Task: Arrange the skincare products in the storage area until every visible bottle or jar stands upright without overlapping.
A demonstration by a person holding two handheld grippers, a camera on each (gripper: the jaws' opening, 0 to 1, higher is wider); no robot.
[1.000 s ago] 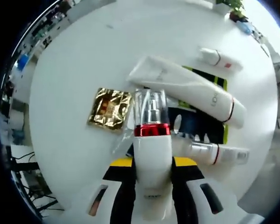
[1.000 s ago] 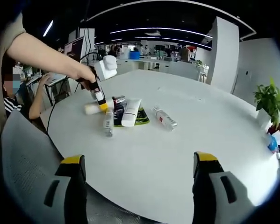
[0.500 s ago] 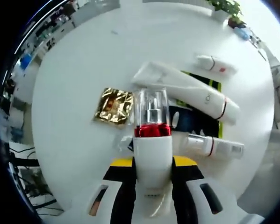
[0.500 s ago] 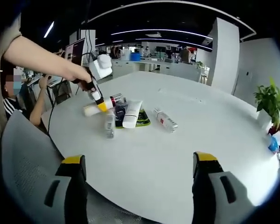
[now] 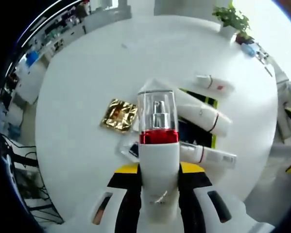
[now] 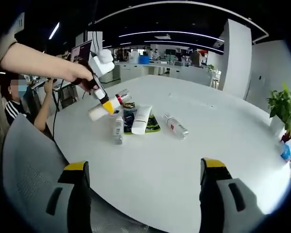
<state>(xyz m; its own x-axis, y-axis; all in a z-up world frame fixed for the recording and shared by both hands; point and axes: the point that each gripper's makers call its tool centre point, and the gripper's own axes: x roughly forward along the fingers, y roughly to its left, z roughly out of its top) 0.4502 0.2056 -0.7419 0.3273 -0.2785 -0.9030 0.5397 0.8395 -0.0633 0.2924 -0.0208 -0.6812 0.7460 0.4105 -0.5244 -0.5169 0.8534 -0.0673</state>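
Over the last second the left gripper [image 6: 105,103] has lifted the pump bottle [image 5: 158,160] higher above the round white table [image 5: 82,97]. In the right gripper view the bottle [image 6: 108,105], which had hung close over the heap, now sits clear above it and tilts with its clear cap toward the upper right. In the left gripper view the gold sachet [image 5: 119,115], the large white tube [image 5: 198,112] and the small bottles below look smaller and further off.
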